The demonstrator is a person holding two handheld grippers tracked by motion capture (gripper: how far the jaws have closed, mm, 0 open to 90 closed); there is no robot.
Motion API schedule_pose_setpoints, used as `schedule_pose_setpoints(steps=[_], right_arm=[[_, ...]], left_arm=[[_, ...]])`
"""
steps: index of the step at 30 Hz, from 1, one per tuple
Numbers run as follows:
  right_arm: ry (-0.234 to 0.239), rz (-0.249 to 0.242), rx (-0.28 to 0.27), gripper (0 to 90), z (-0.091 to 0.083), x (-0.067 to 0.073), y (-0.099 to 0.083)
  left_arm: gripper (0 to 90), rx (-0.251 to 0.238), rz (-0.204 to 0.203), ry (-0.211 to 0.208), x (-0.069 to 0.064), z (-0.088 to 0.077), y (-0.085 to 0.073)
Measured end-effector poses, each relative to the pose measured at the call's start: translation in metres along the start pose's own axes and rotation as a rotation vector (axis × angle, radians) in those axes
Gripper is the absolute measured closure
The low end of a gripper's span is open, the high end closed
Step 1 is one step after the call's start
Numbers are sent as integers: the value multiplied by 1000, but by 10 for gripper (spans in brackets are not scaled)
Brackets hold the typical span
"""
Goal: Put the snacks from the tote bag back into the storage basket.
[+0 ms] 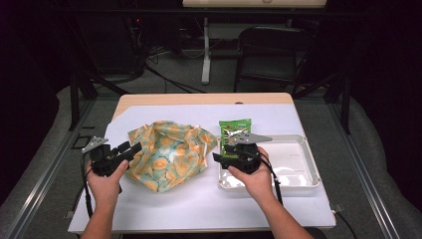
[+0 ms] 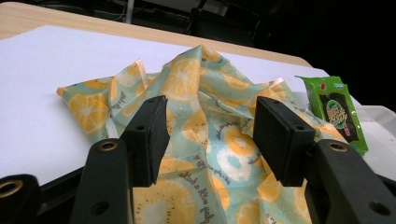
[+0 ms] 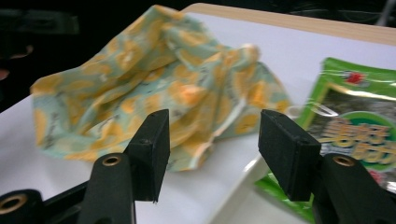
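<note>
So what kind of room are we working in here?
Probably a lab or recording workroom: a dark metal frame surrounds the table, cables trail across the floor, and an empty black chair stands behind.

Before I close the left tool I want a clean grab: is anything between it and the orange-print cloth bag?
Nothing visible. The left tool is open, with the cloth bag directly ahead between its jaws. The green snack packet lies off to the side, leaning on the white tray.

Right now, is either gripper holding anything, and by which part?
Nothing is held. The left gripper stands open at the orange-print cloth bag, and the right gripper stands open between the bag and the green snack packet.
</note>
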State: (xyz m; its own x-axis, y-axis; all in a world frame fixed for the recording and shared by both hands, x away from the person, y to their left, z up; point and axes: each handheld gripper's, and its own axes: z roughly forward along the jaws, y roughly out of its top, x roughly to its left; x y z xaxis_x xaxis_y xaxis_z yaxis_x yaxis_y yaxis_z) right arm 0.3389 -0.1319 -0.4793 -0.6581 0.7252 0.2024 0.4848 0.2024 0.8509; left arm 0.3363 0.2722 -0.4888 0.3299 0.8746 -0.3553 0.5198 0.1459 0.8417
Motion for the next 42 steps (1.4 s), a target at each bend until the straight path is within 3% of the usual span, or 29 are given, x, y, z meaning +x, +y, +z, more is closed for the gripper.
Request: schedule_pose_setpoints(steps=[3, 7, 15, 42], right_arm=[[36, -38, 8, 442, 3, 11, -10], [42, -72, 13, 458, 7, 19, -22], [45, -47, 15, 471, 12, 18, -40], [69, -89, 80, 462, 22, 25, -52]], left_arm=[[450, 5, 4, 3, 0, 0, 0], [450, 7, 12, 4, 0, 0, 0], [450, 14, 17, 3, -1, 1, -1], [444, 32, 27, 13, -2, 3, -4]])
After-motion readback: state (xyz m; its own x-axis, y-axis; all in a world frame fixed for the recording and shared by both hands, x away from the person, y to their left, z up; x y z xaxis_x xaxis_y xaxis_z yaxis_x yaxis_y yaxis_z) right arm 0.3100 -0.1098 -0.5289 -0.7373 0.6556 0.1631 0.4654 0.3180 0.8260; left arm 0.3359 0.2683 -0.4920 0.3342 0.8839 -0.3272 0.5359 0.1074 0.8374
